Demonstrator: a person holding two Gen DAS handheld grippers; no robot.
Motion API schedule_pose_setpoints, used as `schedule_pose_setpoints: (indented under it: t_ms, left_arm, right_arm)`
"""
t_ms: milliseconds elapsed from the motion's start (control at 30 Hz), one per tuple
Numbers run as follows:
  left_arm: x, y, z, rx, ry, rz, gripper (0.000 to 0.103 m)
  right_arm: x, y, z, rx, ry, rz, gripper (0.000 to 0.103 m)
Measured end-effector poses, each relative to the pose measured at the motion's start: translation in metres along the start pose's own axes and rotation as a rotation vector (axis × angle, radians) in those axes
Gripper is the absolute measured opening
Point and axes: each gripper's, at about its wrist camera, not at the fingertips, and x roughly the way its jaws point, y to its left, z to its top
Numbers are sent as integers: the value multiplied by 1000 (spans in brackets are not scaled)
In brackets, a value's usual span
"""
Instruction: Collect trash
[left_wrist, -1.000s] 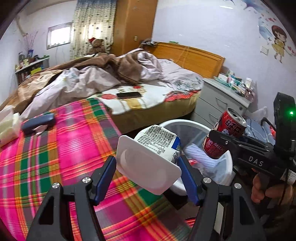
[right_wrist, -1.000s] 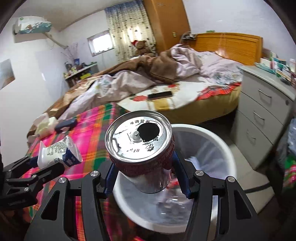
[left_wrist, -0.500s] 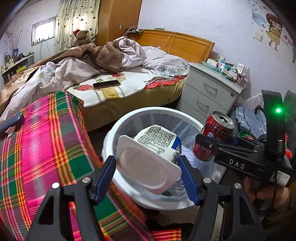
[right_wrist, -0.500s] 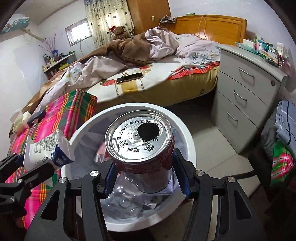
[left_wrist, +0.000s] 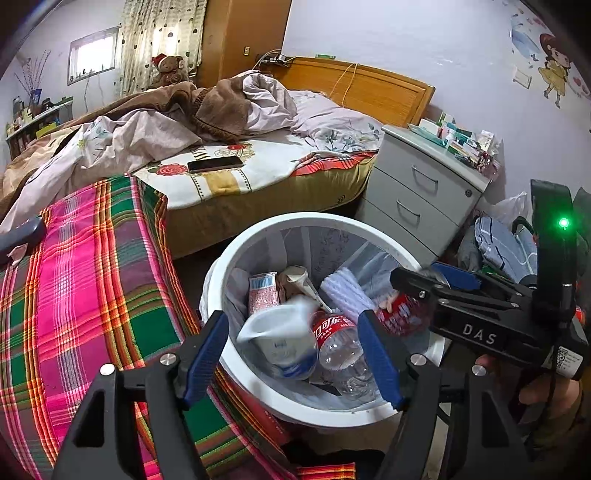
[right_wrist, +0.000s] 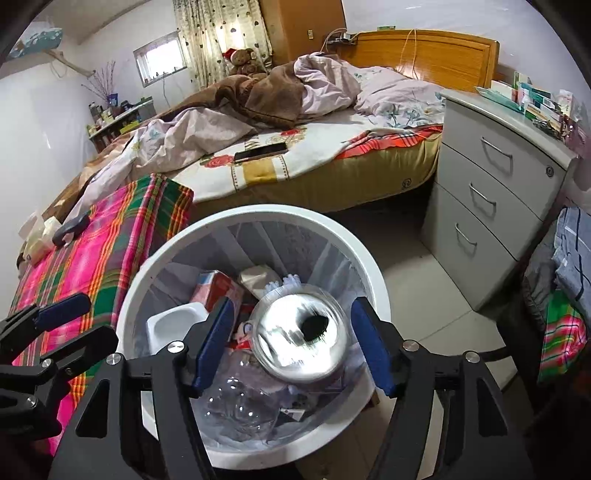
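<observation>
You've let go of both: the white plastic cup and blurred red metal can drop into the round white bin. Your left gripper and right gripper stand spread above it, plaid blanket left.

The left hand-held gripper hangs over the white bin with its blue fingers spread wide and nothing between them, while a blurred white cup sits just below among a clear bottle and a small pink carton. At the right, the right hand-held gripper reaches over the rim, a blurred red can just under its tip. A plaid blanket lies beside the bin, and a phone rests on the bed behind it.
</observation>
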Motion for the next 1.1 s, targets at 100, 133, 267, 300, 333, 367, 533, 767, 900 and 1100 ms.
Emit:
schedule_pose_setpoints:
  t_ms: [100,133,267,300,333,367,533,767,900,1100]
  left_arm:
    - [-5,-1,-1,0,-11,9,74]
    - [-7,-1,-1,2,-16,4,74]
    - [-18,-3,-4,8,-35,19,75]
    - [-20,-3,-5,9,-36,22,75]
    - [-22,-3,-6,9,-39,21,75]
    - [-25,-2,-7,5,-43,22,75]
    - [-39,-2,-14,2,-60,58,75]
    - [-61,-2,-32,-8,-94,90,75]
    - [-75,-1,-45,-24,-115,102,75]
    - [-94,-1,-64,-32,-150,137,75]
  right_arm:
    - [-5,0,1,7,-17,2,68]
    - [-7,0,0,11,-20,4,68]
    - [-14,4,-4,14,-34,18,68]
    - [-17,5,-5,14,-41,21,68]
    - [-19,7,-6,13,-47,22,68]
    - [-22,9,-7,12,-56,27,68]
    - [-37,16,-15,14,-95,25,68]
    - [-59,30,-32,16,-145,41,68]
    - [-67,41,-44,-7,-156,24,68]
    - [-85,48,-61,-7,-189,22,68]
